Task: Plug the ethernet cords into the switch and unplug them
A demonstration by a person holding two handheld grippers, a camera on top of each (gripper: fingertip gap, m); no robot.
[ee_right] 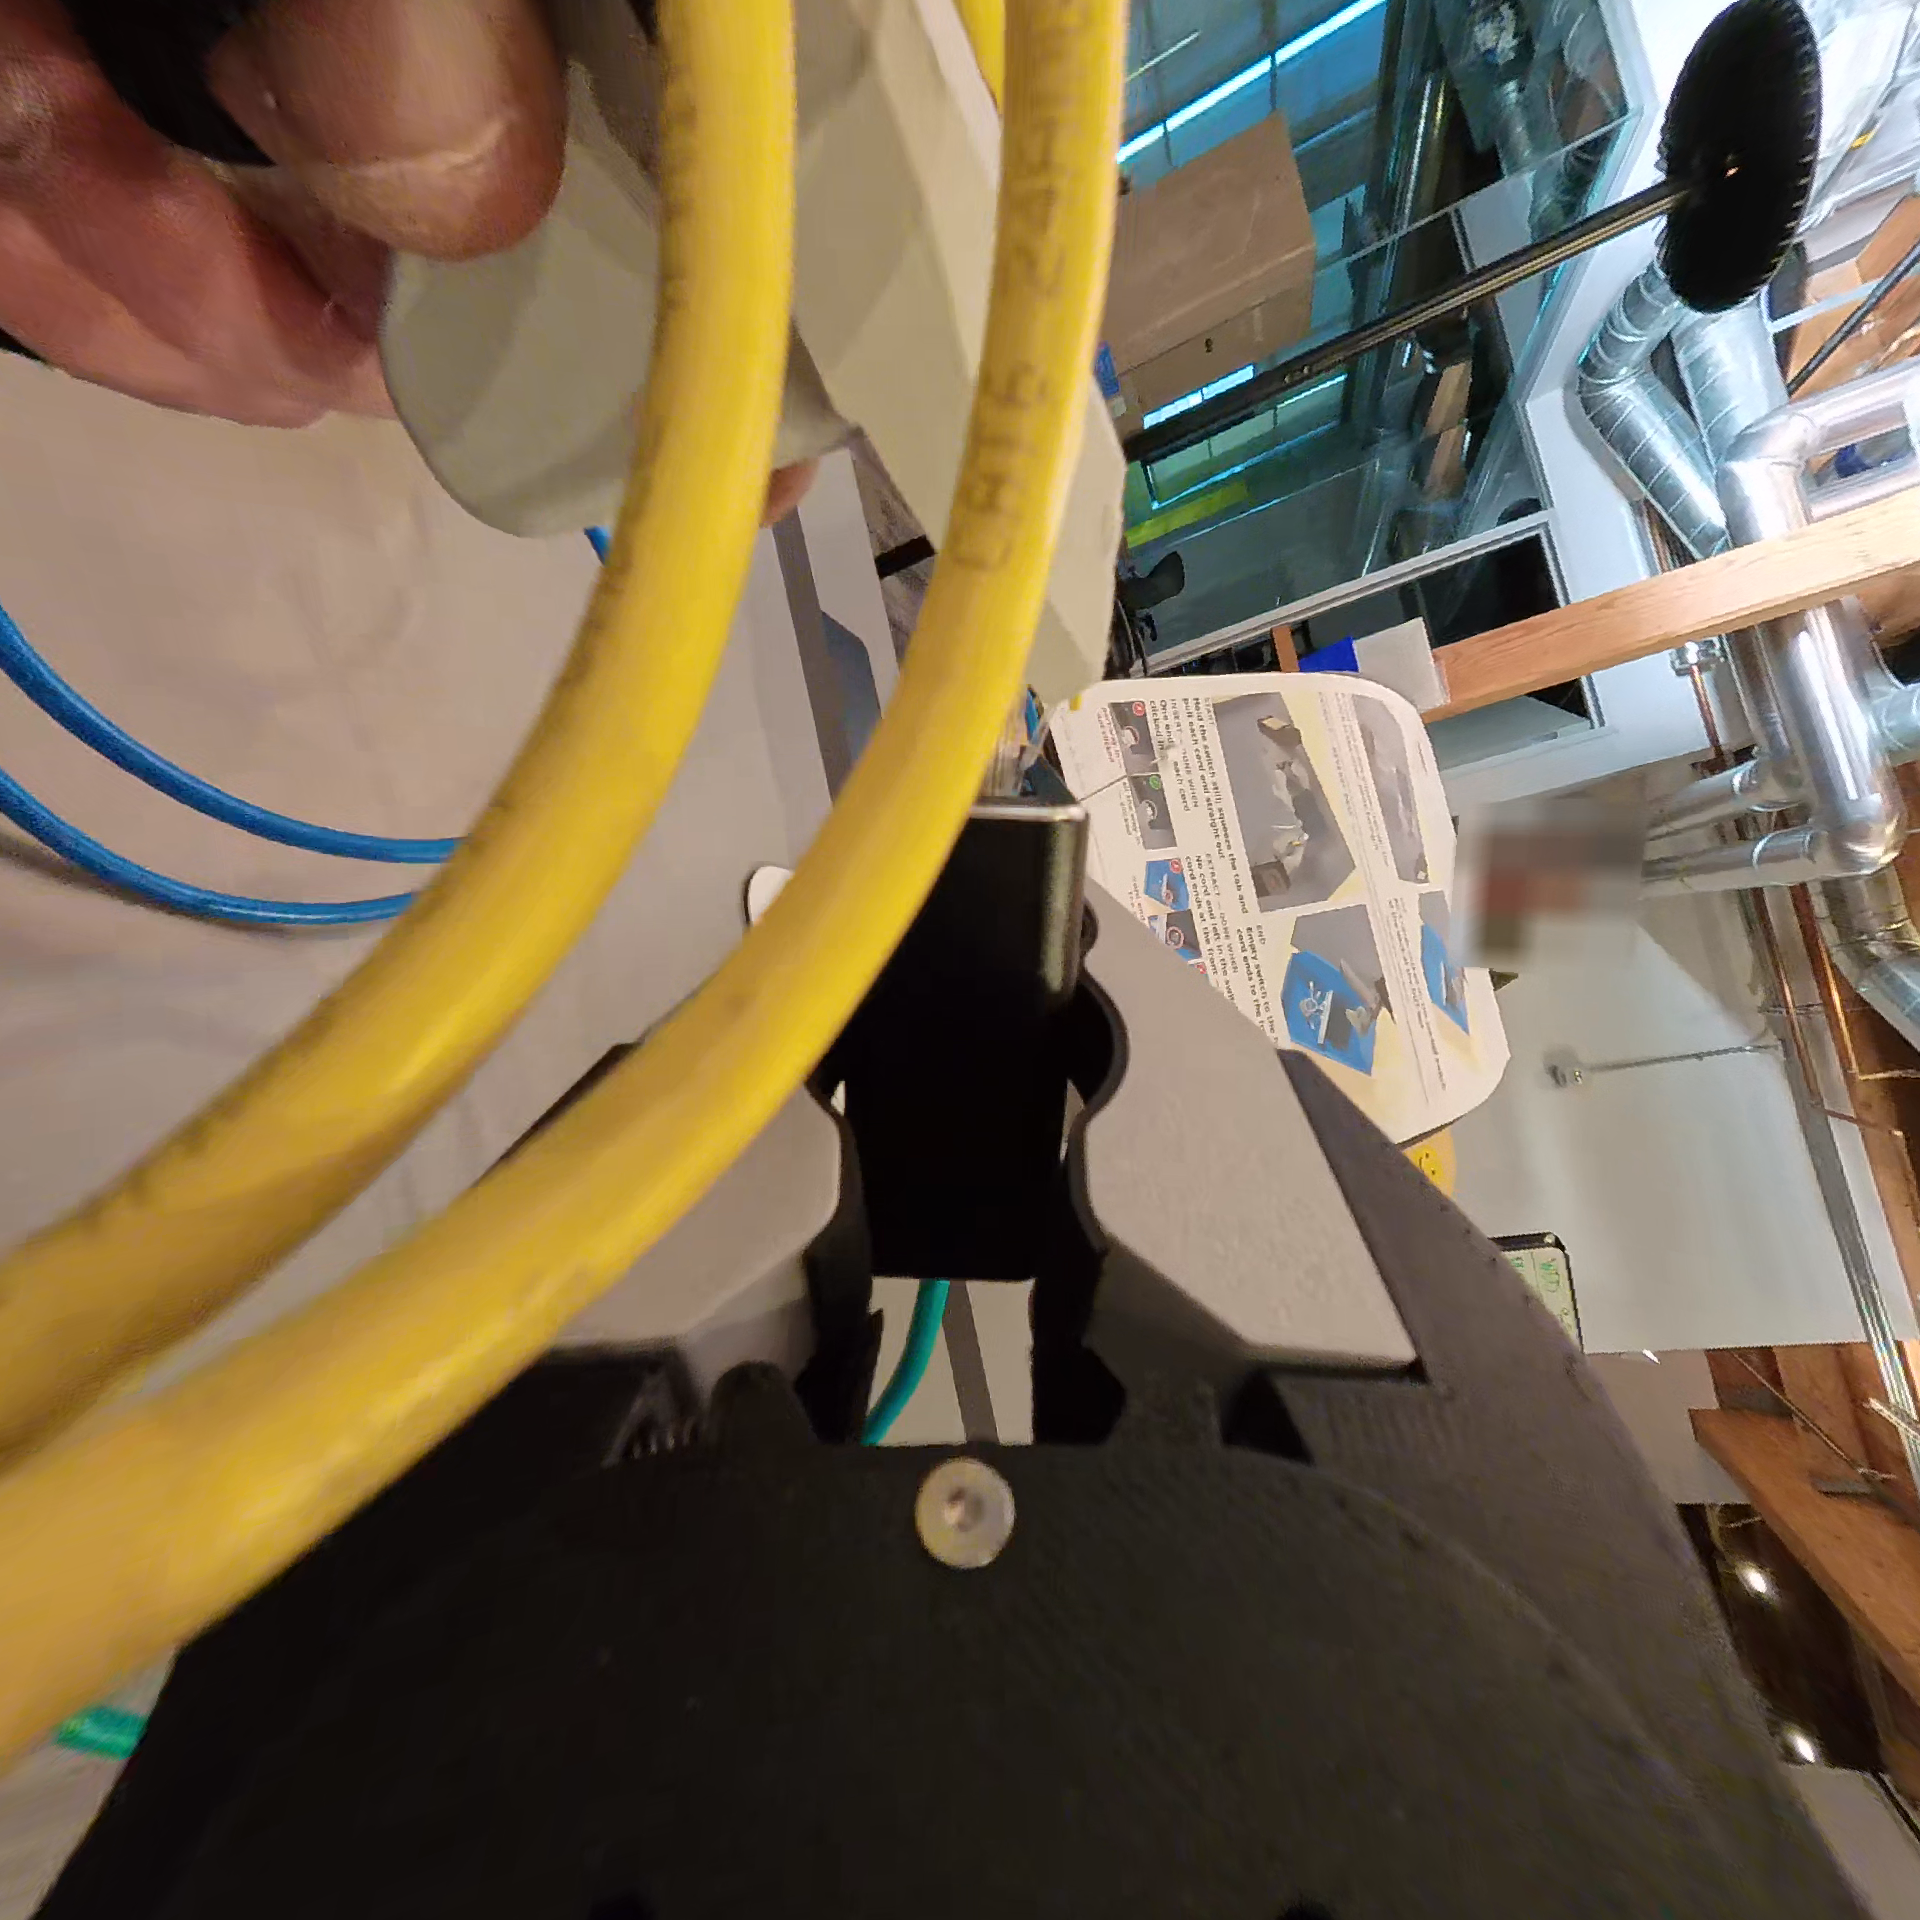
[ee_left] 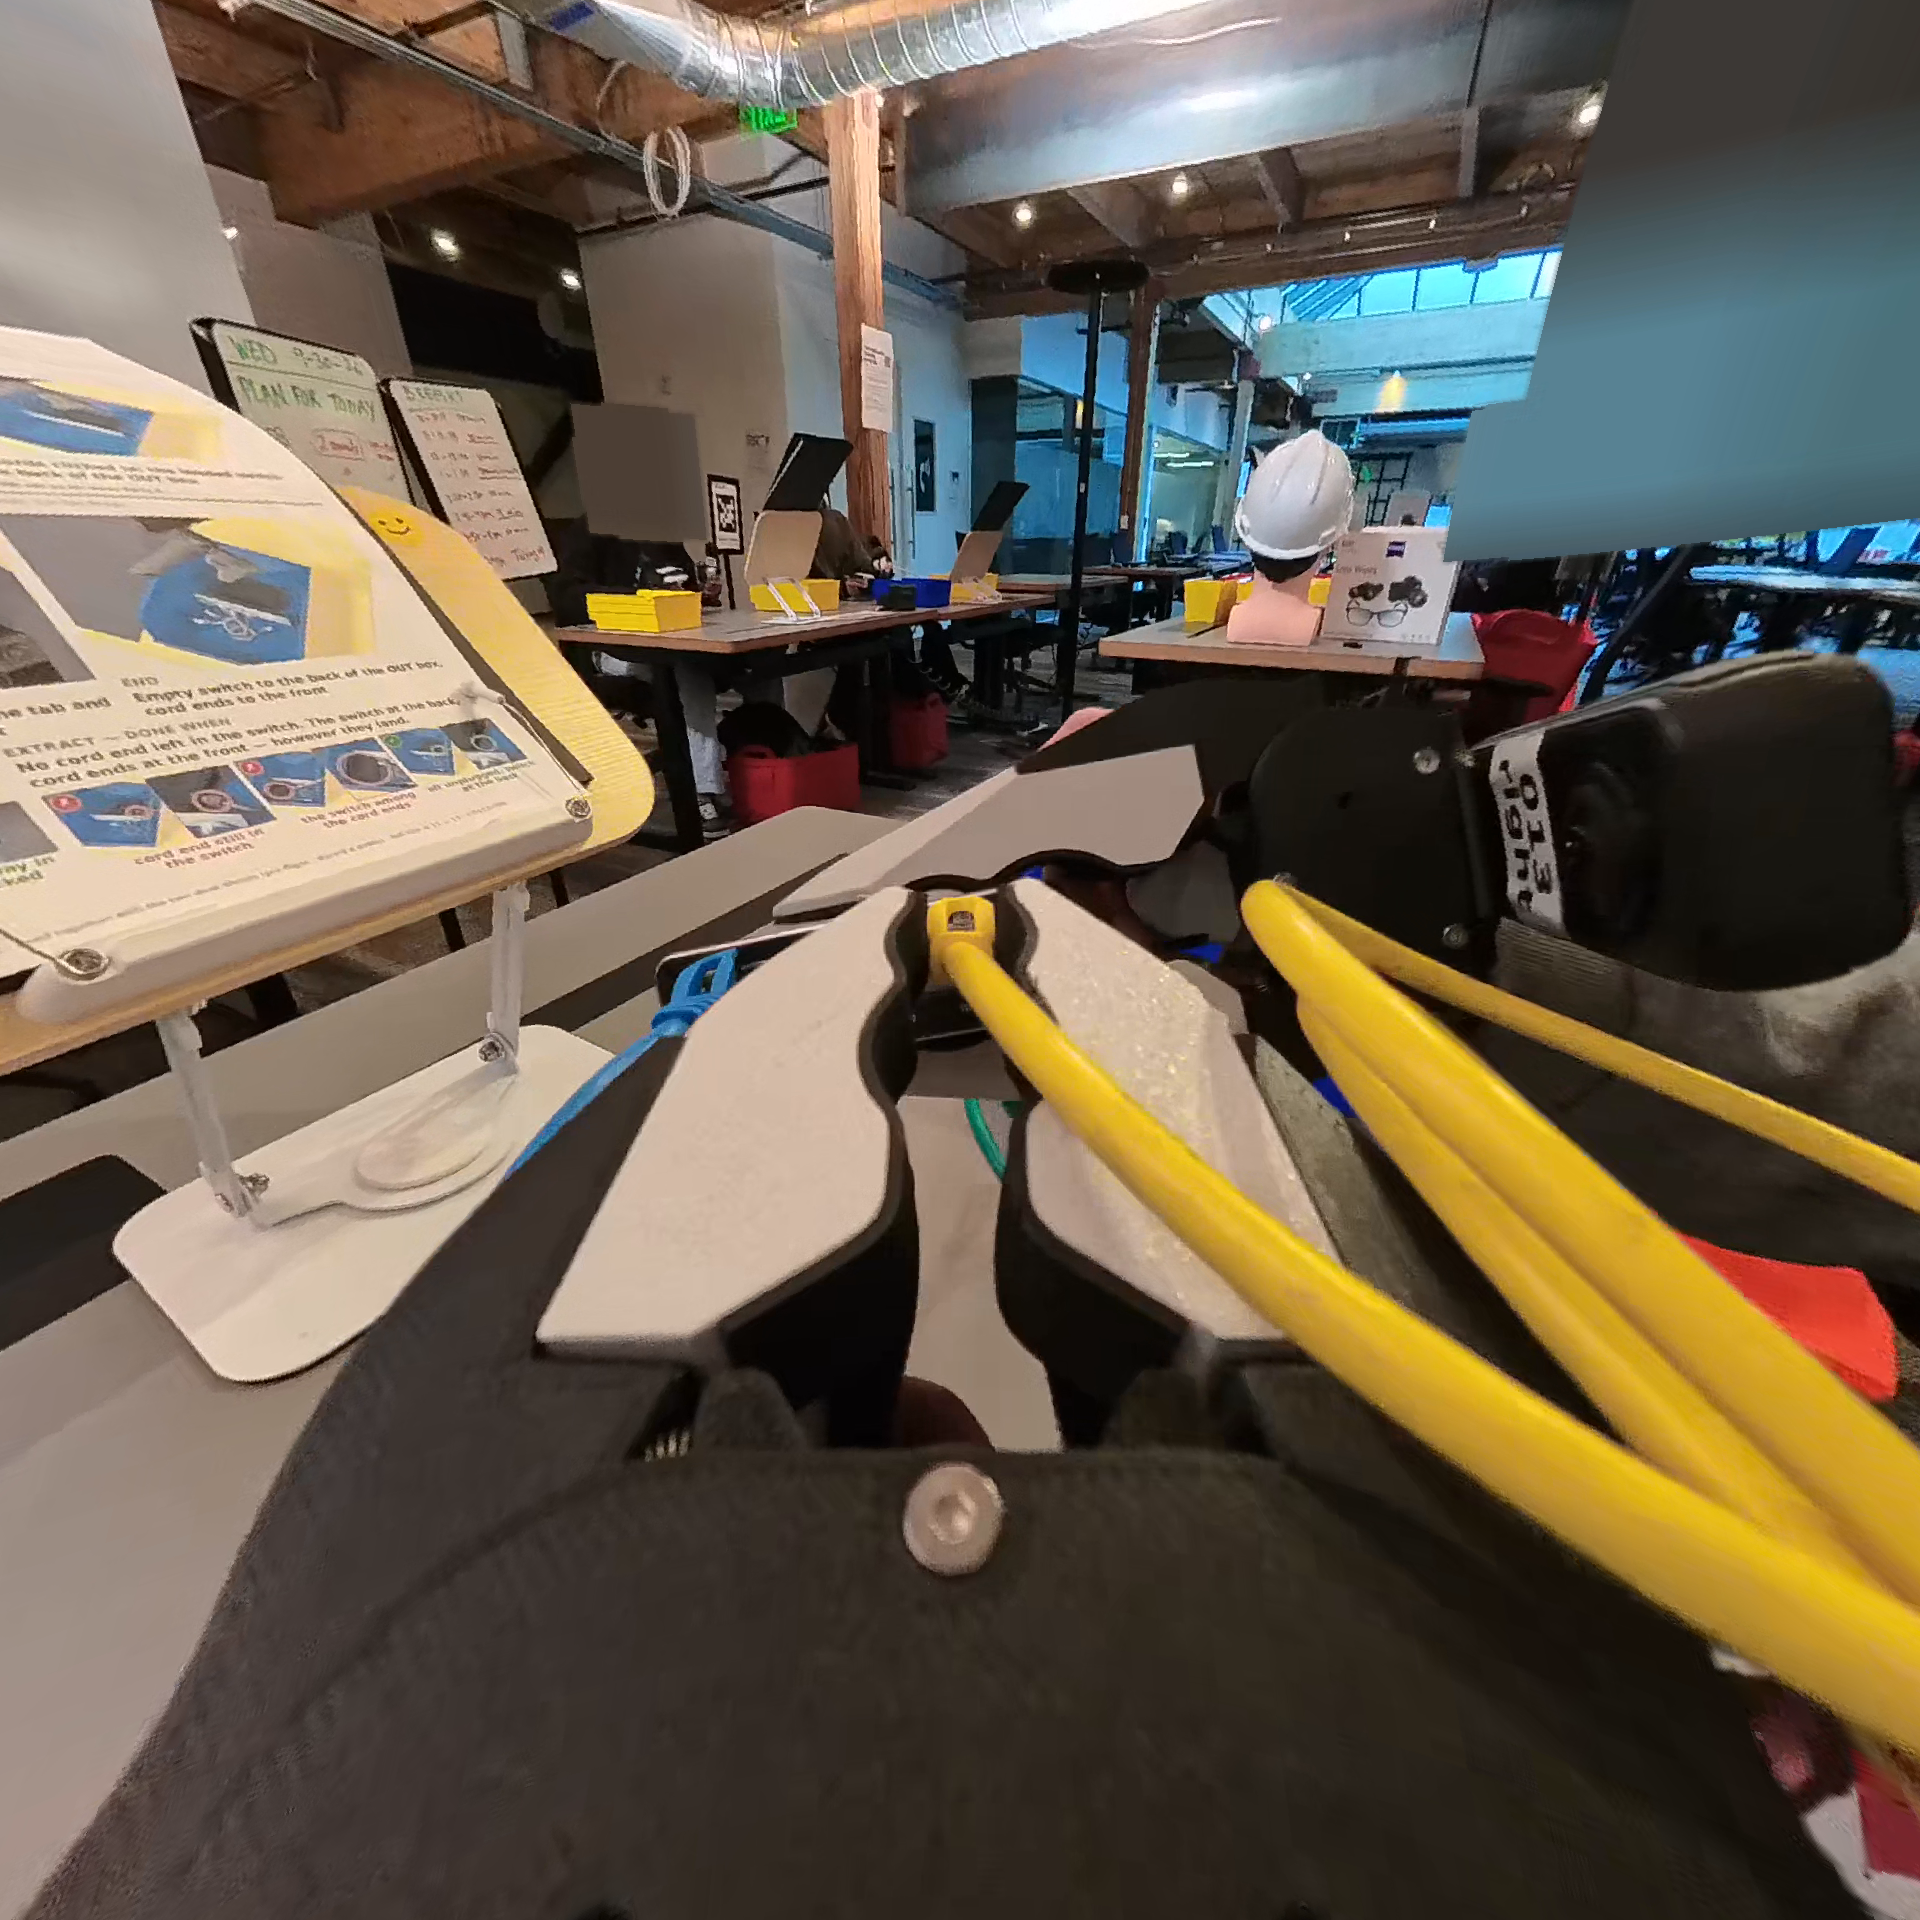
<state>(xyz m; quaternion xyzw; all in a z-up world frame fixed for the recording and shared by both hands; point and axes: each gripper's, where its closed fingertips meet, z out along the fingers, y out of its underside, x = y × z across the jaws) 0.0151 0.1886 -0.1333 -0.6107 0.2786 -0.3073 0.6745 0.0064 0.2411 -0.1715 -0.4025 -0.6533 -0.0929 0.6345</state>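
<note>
Presently my left claw [ee_left: 961,925] pinched the yellow cord's plug [ee_left: 964,923] to steer it, while my right claw [ee_right: 966,1049] clamped the black switch [ee_right: 961,1049] steady at the far right.

The left gripper [ee_left: 961,925] is held out level, its two grey-faced fingers [ee_left: 748,1132] drawn in until only a narrow gap remains at the tips, pinching a yellow plug [ee_left: 964,923]. The right gripper [ee_right: 966,1049] comes in across it, rolled onto its side, fingers [ee_right: 1226,1174] clamped on a black switch [ee_right: 961,1039]. In the right wrist view a bare hand [ee_right: 239,197] wraps the left gripper's body, fingertips pressed against its grey shell.
</note>
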